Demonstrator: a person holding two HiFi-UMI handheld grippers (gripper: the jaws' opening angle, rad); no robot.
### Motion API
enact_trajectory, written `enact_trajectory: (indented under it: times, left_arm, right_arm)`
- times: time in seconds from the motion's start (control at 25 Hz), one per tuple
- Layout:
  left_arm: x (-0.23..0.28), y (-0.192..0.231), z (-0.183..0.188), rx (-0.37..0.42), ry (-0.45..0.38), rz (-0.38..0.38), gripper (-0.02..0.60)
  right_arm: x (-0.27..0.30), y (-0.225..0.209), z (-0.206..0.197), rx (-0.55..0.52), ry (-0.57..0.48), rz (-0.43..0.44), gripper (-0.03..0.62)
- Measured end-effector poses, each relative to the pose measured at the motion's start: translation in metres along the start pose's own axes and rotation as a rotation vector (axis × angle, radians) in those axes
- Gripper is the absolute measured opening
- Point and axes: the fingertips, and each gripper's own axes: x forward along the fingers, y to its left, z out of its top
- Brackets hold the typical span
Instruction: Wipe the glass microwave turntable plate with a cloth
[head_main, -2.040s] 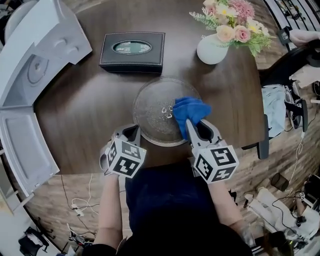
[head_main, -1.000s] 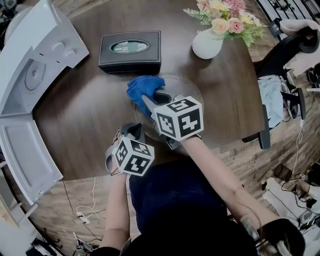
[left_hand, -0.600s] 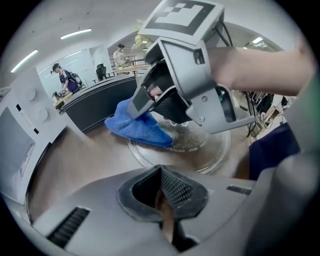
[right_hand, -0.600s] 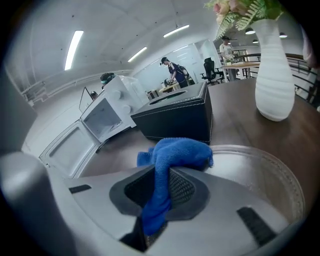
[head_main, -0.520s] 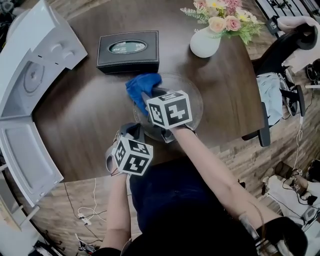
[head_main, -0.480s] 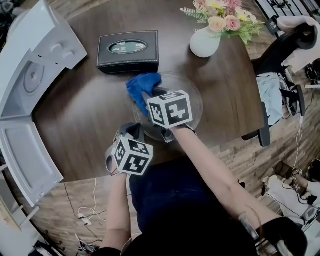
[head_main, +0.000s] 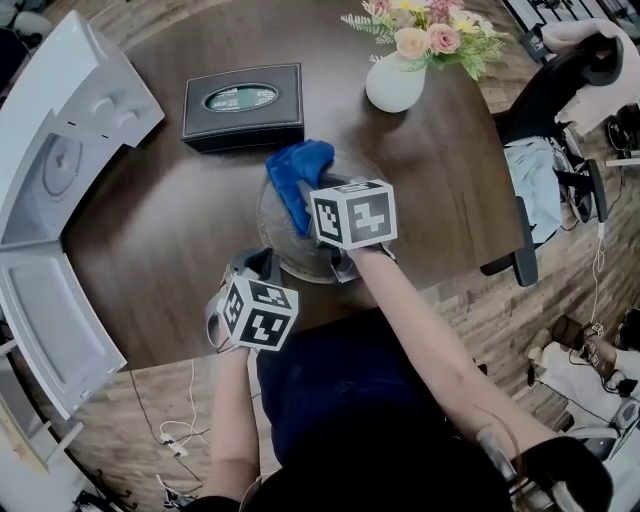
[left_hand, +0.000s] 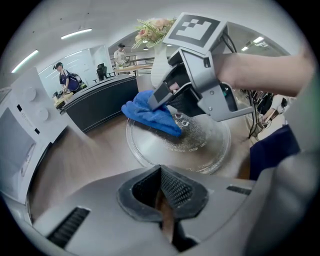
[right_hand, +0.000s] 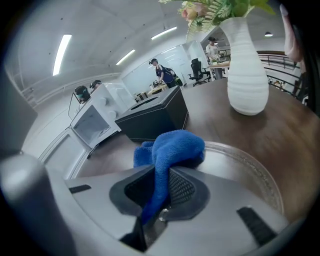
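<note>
The round glass turntable plate lies on the dark wooden table, in front of the person. My right gripper reaches across it and is shut on a blue cloth, which is bunched on the plate's far left part. In the right gripper view the cloth runs down between the jaws, with the plate under it. My left gripper rests by the plate's near left rim, shut with nothing in it. Its own view shows the plate, the cloth and the right gripper ahead of its jaws.
A black tissue box stands behind the plate. A white vase of flowers is at the far right. An open white microwave fills the left side. The table's edge and a chair lie to the right.
The right gripper has swept the cloth from the plate's right part across to its far left part, where it has stayed for the last half second. The left gripper has kept still.
</note>
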Motion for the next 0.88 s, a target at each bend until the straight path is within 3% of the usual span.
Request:
enact_trajectory:
  times: [0.88]
  left_arm:
    - [0.000, 0.001, 0.000, -0.024, 0.003, 0.001, 0.003]
  right_arm:
    - [-0.051, -0.073, 0.000, 0.083, -0.076, -0.150, 0.049]
